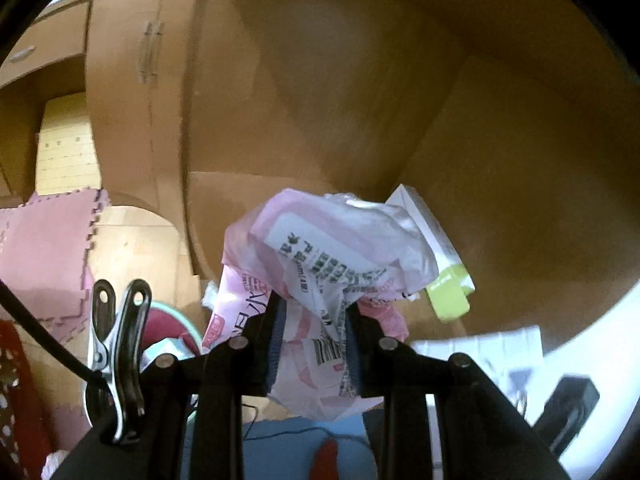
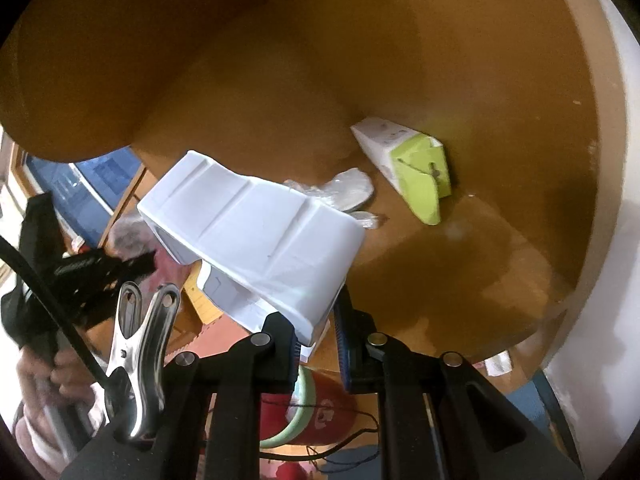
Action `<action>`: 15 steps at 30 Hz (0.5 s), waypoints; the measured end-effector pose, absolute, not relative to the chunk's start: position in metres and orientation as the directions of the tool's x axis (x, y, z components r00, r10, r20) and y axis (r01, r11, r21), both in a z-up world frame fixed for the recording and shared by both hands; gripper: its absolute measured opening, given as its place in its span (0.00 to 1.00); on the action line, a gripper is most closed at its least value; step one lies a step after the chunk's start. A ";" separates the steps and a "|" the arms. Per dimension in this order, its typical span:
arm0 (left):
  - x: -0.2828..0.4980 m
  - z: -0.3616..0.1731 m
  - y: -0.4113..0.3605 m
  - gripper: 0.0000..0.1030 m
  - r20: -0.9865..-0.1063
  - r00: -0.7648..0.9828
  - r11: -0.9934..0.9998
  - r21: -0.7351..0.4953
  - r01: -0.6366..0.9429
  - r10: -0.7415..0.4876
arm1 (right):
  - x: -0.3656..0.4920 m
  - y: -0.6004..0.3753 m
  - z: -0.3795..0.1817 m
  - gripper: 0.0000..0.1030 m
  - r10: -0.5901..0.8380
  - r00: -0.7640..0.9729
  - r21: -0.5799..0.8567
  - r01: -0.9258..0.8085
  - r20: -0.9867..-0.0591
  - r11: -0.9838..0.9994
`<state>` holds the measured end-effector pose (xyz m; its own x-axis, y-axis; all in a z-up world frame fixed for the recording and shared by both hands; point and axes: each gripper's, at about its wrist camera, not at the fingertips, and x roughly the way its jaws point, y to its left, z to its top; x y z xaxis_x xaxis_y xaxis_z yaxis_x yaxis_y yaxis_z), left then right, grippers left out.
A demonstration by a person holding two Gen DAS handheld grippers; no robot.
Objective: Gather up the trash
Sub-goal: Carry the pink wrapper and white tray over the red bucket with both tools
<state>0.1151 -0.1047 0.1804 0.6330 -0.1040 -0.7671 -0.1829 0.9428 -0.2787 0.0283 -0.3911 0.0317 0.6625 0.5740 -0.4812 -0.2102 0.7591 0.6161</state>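
My left gripper (image 1: 314, 322) is shut on a crumpled pink-and-white plastic wrapper (image 1: 320, 248), held up in front of the brown wooden desk (image 1: 520, 160). My right gripper (image 2: 318, 334) is shut on the rim of a white plastic container (image 2: 256, 232), which tilts up and to the left over the desk's edge. On the desk (image 2: 480, 240) lie a white-and-green carton (image 2: 416, 168), also visible behind the wrapper as the carton (image 1: 444, 276), and a clear plastic wrapper (image 2: 348, 188). A red bin with a green rim (image 2: 320, 412) stands on the floor below.
Wooden cabinets (image 1: 132, 92) rise at the left, with a pink foam mat (image 1: 48, 248) on the floor. The red bin (image 1: 168, 324) shows beside my left fingers. White papers (image 1: 504, 352) and a black object (image 1: 572, 400) lie at the right. A hand (image 2: 40, 380) holds the other gripper.
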 end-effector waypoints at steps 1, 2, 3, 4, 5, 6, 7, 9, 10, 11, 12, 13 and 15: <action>0.103 0.186 -0.099 0.27 -0.765 0.638 0.947 -0.263 -0.184 -0.088 | 0.029 -0.388 0.033 0.15 0.580 0.659 0.617 -0.217 -0.479 0.756; 0.096 0.189 -0.096 0.27 -0.763 0.642 0.950 -0.251 -0.184 -0.077 | 0.029 -0.386 0.034 0.15 0.585 0.656 0.618 -0.223 -0.477 0.754; 0.084 0.197 -0.094 0.27 -0.764 0.643 0.955 -0.230 -0.187 -0.059 | 0.030 -0.383 0.035 0.15 0.593 0.652 0.621 -0.230 -0.473 0.749; 0.076 0.205 -0.100 0.27 -0.764 0.644 0.956 -0.222 -0.191 -0.049 | 0.030 -0.381 0.035 0.15 0.599 0.649 0.625 -0.235 -0.469 0.745; 0.072 0.209 -0.093 0.27 -0.762 0.646 0.955 -0.220 -0.197 -0.043 | 0.031 -0.378 0.037 0.15 0.606 0.646 0.629 -0.241 -0.464 0.739; 0.067 0.209 -0.088 0.27 -0.760 0.649 0.952 -0.223 -0.210 -0.035 | 0.031 -0.375 0.038 0.15 0.614 0.643 0.633 -0.249 -0.458 0.733; 0.060 0.213 -0.084 0.27 -0.758 0.651 0.949 -0.225 -0.221 -0.028 | 0.031 -0.371 0.040 0.15 0.620 0.641 0.635 -0.257 -0.452 0.729; 0.044 0.216 -0.060 0.28 -0.758 0.653 0.941 -0.222 -0.257 0.000 | 0.032 -0.364 0.044 0.15 0.633 0.634 0.635 -0.275 -0.444 0.722; 0.037 0.216 -0.050 0.28 -0.759 0.651 0.939 -0.212 -0.272 0.017 | 0.033 -0.358 0.046 0.15 0.642 0.628 0.635 -0.288 -0.440 0.717; 0.039 0.216 -0.046 0.28 -0.762 0.647 0.937 -0.200 -0.286 0.034 | 0.034 -0.354 0.047 0.15 0.647 0.623 0.635 -0.294 -0.440 0.715; 0.034 0.216 -0.034 0.28 -0.765 0.642 0.935 -0.184 -0.304 0.058 | 0.034 -0.349 0.048 0.15 0.653 0.616 0.634 -0.301 -0.441 0.712; 0.026 0.212 -0.024 0.28 -0.766 0.639 0.932 -0.176 -0.318 0.073 | 0.034 -0.343 0.049 0.15 0.660 0.607 0.632 -0.310 -0.443 0.710; 0.010 0.199 0.001 0.28 -0.769 0.631 0.922 -0.160 -0.352 0.107 | 0.035 -0.332 0.052 0.15 0.671 0.596 0.627 -0.331 -0.441 0.706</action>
